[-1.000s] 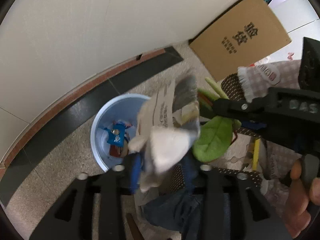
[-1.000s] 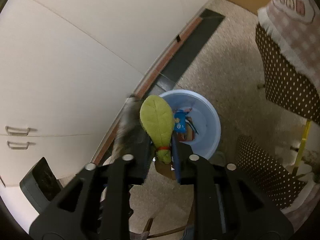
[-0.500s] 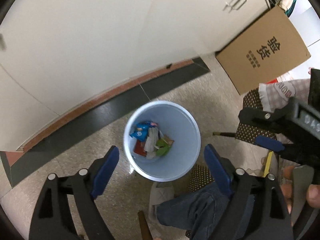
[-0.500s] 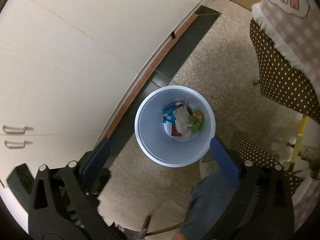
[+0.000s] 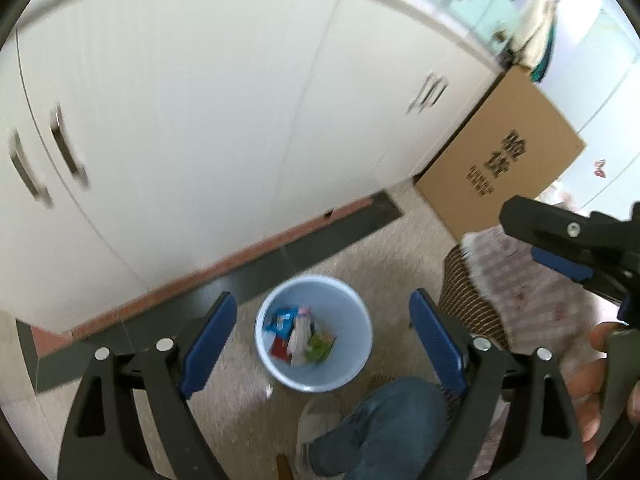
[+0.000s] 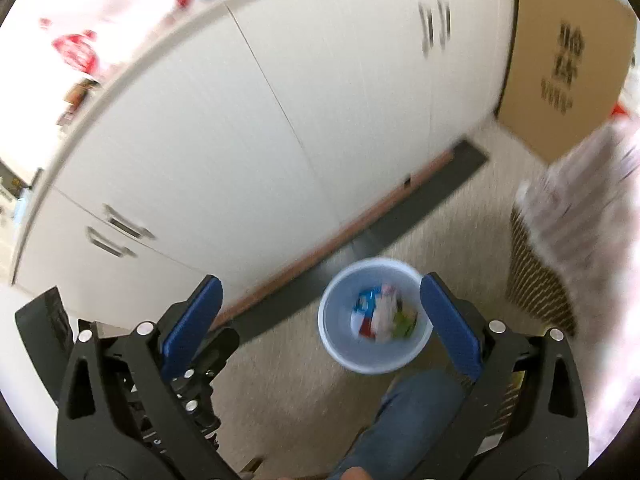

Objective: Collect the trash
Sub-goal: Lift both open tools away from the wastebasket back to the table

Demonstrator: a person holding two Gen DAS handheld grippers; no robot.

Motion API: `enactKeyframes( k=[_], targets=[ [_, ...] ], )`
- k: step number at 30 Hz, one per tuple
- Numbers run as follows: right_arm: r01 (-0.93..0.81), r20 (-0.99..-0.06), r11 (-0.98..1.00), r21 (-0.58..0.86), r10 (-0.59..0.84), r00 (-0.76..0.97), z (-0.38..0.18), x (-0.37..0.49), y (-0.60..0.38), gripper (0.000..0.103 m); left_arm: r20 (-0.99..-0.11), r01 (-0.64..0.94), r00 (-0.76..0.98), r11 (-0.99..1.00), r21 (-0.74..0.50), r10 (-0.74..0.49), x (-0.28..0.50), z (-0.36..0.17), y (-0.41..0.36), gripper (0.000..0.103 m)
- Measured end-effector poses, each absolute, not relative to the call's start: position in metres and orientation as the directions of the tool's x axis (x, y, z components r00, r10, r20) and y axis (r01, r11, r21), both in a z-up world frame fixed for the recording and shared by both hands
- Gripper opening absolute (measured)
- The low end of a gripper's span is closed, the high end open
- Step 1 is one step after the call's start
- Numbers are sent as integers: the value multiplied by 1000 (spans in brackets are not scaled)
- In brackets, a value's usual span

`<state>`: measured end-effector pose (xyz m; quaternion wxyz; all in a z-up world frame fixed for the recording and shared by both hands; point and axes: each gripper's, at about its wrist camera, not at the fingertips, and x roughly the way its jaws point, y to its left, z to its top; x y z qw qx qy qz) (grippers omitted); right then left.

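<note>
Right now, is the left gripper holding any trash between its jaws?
No. The left gripper stands open with nothing between its blue pads, and the wrappers lie in the light blue bin on the floor below it.

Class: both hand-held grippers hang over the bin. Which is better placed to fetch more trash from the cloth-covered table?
Right, probably. The right hand-held gripper is open and empty, and the table lies on its side; the left hand-held gripper is farther away.

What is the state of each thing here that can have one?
left hand-held gripper: open, nothing between its fingers
right hand-held gripper: open, empty
blue bin: upright, trash lying at the bottom
cabinet doors: closed
cardboard box: closed, standing beside the cabinet
</note>
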<state>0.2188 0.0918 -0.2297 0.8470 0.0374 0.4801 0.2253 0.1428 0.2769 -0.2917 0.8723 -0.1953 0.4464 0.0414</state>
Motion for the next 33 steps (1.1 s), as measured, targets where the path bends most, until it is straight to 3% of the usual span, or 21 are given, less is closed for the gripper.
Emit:
enactKeyframes(
  k=[7,15,33],
  targets=[
    [-332,-691,905,267,420,588,-160,186,32,97,-694,-136,711,945,-298,-116,126,-215,235,86],
    [-242,-634,932,271,362,684,-124,153,-47,97,-616,18,763,959,-284,-196,117,-161,163,86],
    [142,-633,942,305,89,769,-133,92,-240,97,-582,327,708,916,-232,-400,126,-147,8,86]
  ],
)
